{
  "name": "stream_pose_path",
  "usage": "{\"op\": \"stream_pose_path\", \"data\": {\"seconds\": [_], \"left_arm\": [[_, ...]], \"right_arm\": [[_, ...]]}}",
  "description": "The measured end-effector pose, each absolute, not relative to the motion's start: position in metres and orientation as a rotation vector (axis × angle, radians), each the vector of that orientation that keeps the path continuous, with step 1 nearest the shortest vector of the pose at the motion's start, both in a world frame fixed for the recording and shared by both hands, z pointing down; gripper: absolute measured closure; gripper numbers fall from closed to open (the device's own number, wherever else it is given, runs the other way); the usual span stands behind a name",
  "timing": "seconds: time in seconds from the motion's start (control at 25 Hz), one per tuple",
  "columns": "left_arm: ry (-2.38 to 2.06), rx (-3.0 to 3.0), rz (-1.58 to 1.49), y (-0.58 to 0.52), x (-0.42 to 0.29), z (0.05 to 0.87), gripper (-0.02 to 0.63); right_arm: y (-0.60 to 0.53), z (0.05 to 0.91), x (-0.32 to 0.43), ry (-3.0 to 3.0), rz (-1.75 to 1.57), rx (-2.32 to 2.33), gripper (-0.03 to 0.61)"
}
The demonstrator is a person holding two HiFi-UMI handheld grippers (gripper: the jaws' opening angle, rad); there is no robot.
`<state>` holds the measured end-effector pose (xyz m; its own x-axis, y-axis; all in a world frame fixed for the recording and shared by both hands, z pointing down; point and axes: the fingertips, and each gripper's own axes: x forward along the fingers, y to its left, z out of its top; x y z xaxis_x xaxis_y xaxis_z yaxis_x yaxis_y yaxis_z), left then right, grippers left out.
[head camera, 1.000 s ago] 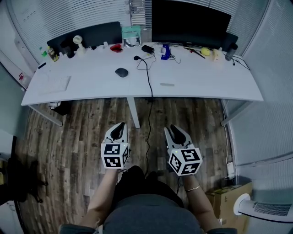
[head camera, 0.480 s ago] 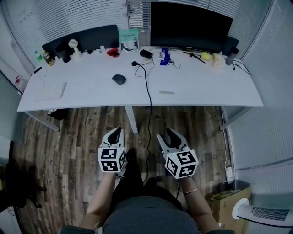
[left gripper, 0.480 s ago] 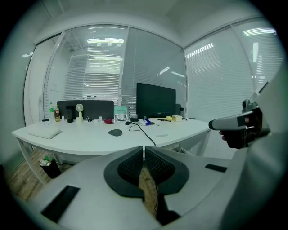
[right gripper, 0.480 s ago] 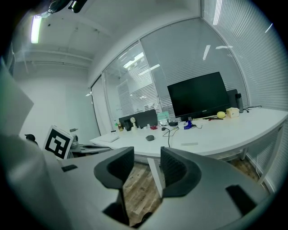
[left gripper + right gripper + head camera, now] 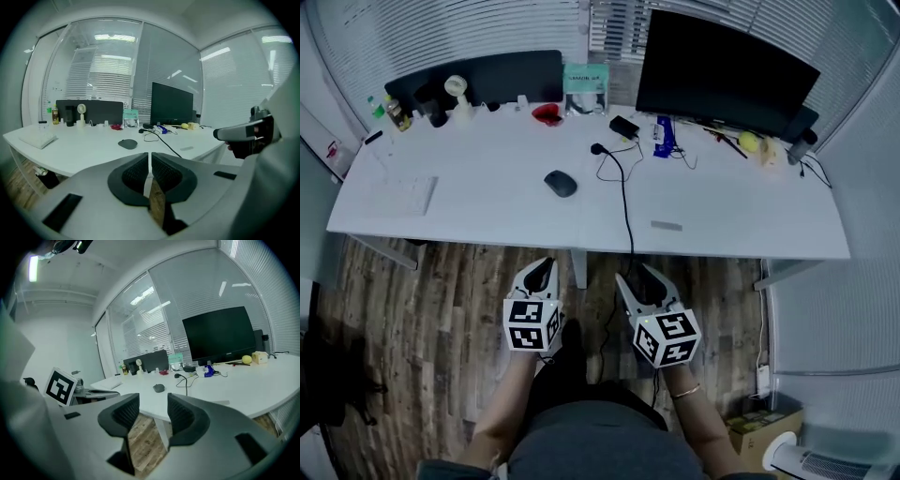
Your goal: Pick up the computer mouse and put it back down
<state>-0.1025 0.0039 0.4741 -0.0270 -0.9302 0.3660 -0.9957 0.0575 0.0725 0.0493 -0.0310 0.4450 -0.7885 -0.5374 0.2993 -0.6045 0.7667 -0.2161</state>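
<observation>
Right claw (image 5: 637,277), empty, just spreading, left claw (image 5: 542,268) pressed together; approach likely, next reach mouse (image 5: 561,184) at eleven o'clock

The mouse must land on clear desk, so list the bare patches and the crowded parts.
Bare: the stretch between the keyboard and the computer mouse, and the wide front-right area past the black cable, bar one small grey strip. Crowded: the desk's back edge, from the small fan to the clutter below the monitor.
</observation>
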Motion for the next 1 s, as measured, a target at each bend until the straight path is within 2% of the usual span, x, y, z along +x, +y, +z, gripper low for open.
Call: {"op": "stream_pose_path", "data": {"seconds": [0.44,1.0], "left_arm": [[-2.020,1.926,0.260,-0.050,-0.182,0.475,0.581],[-2.026,1.843,0.213,-0.072,-0.262,0.490,0.581]], "right_arm": [[-0.096,0.446,-0.044,-2.712,0.414,0.840,0.399],[-0.144,0.457,-0.134,-2.658,0.321,0.740,0.357]]}}
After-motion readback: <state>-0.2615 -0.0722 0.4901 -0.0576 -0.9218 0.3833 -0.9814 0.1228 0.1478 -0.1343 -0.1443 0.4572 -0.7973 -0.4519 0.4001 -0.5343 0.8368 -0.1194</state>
